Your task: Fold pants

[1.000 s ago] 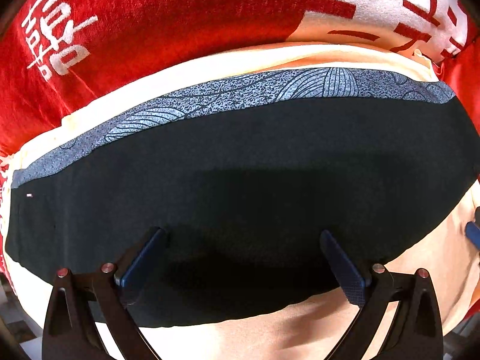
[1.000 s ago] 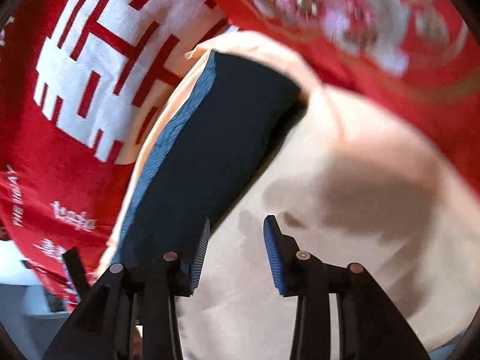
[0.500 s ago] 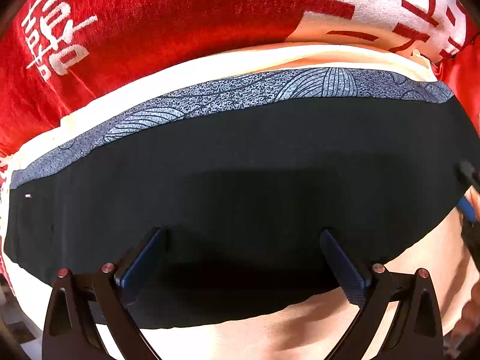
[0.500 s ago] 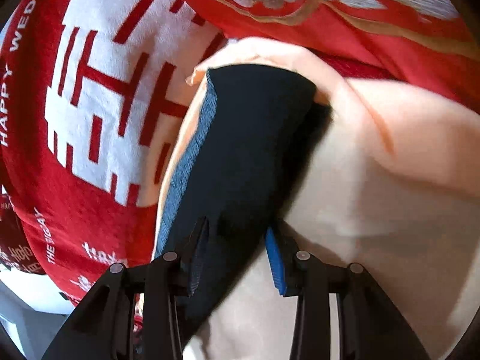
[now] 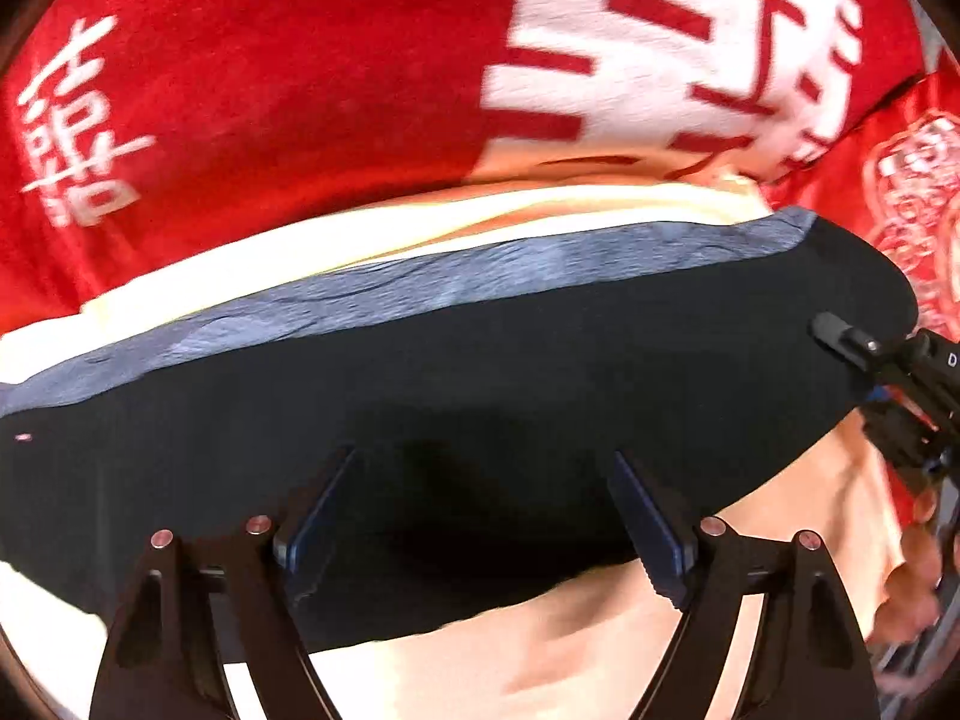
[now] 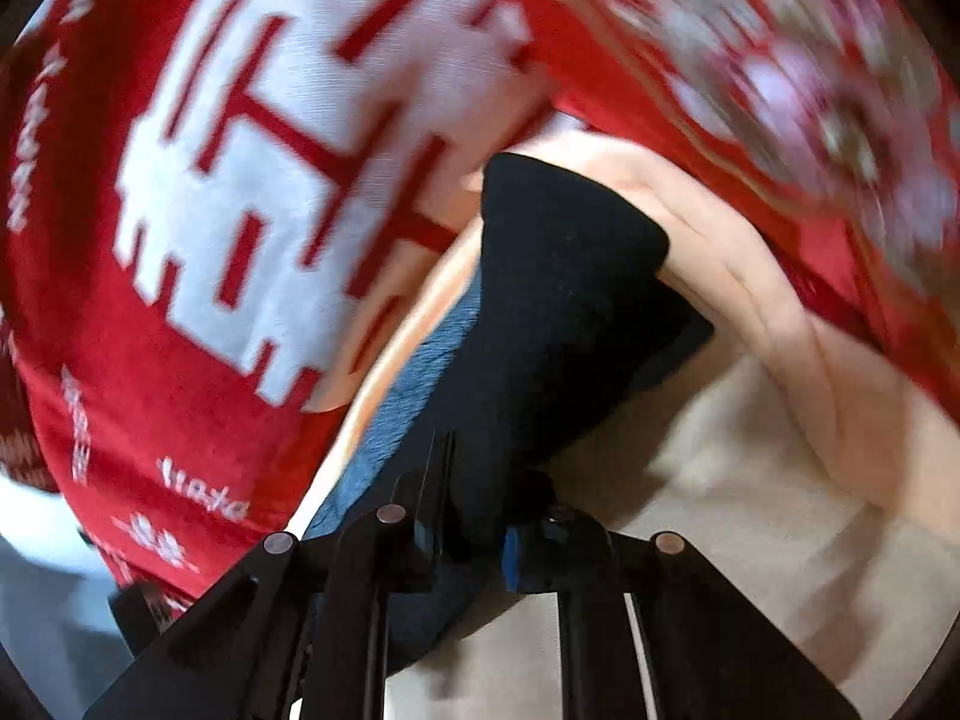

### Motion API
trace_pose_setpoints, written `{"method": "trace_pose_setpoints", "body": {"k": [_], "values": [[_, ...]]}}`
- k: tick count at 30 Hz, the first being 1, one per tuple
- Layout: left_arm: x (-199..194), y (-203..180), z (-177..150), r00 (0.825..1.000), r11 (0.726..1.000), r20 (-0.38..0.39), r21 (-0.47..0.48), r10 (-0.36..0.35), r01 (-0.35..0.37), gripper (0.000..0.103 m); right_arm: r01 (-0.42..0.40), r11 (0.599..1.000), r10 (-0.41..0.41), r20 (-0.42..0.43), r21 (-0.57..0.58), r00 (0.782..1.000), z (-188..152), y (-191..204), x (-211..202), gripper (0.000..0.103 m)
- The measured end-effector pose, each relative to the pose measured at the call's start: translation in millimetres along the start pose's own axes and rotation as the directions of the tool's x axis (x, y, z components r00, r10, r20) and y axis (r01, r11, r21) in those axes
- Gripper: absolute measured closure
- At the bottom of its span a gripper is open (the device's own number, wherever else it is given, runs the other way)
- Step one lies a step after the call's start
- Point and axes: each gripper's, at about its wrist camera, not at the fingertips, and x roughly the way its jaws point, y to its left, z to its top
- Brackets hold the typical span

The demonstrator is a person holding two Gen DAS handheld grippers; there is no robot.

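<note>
The black pants (image 5: 480,372), with a grey-blue patterned band (image 5: 420,288) along the far edge, lie folded on a cream cloth (image 5: 600,648). My left gripper (image 5: 480,516) is open, its fingers spread wide over the near edge of the pants. My right gripper (image 6: 474,516) is shut on the end of the black pants (image 6: 558,300) and lifts that end. The right gripper also shows at the right edge of the left wrist view (image 5: 888,384).
A red blanket with white characters (image 5: 300,90) covers the surface behind and around the cream cloth (image 6: 750,480). A red floral fabric (image 6: 810,90) lies at the far right. A hand shows at the lower right in the left wrist view (image 5: 912,588).
My right gripper moved onto the end of the pants and shut on it, then raised it. My left gripper stayed open and shifted slightly.
</note>
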Motion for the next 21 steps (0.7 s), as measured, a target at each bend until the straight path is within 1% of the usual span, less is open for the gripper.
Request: {"method": "trace_pose_setpoints", "body": {"k": [1, 2, 4, 5, 6, 8, 10, 12, 16, 19, 21], "values": [[5, -1, 0, 0.999, 0.999, -0.013, -0.019, -0.037, 0.037, 0.018, -0.002, 1.000, 0.003, 0.007, -0.023, 1.000, -1, 9, -4, 0.089], [12, -1, -1, 0.995, 0.995, -0.029, -0.052, -0.092, 0.090, 0.018, -0.003, 0.999, 0.003, 0.009, -0.034, 1.000, -2, 13, -5, 0.089], [33, 1, -9, 0.975, 0.969, -0.066, -0.140, -0.213, 0.202, 0.018, 0.008, 0.997, -0.007, 0.011, -0.073, 1.000, -5, 23, -7, 0.089], [36, -1, -13, 0.978, 0.971, -0.037, -0.134, -0.207, 0.200, 0.018, 0.016, 0.996, -0.015, 0.006, -0.089, 1.000, -6, 27, -6, 0.089], [36, -6, -16, 0.981, 0.977, -0.014, -0.095, -0.192, 0.190, 0.018, 0.025, 0.993, -0.025, 0.000, -0.115, 1.000, -8, 31, -6, 0.089], [37, -16, -22, 0.988, 0.987, -0.001, -0.021, -0.157, 0.157, 0.017, 0.045, 0.987, -0.046, -0.006, -0.155, 0.999, -7, 41, -7, 0.089], [35, -17, -22, 0.987, 0.987, 0.002, 0.004, -0.160, 0.160, 0.017, 0.060, 0.979, -0.062, -0.007, -0.193, 0.998, -11, 51, -9, 0.089], [34, -16, -21, 0.985, 0.985, -0.001, 0.005, -0.172, 0.172, 0.017, 0.067, 0.973, -0.070, -0.004, -0.220, 0.998, -14, 60, -10, 0.089], [28, -11, -15, 0.984, 0.984, -0.017, 0.012, -0.179, 0.179, 0.017, 0.096, 0.946, -0.099, 0.005, -0.310, 0.995, -27, 89, -14, 0.089], [14, 6, -14, 0.979, 0.980, -0.044, -0.027, -0.198, 0.197, 0.017, 0.130, 0.908, -0.130, 0.027, -0.398, 0.991, -41, 116, -19, 0.089], [-5, 30, -18, 0.981, 0.980, -0.032, -0.053, -0.193, 0.191, 0.018, 0.162, 0.877, -0.160, 0.043, -0.453, 0.986, -52, 135, -19, 0.089]]}}
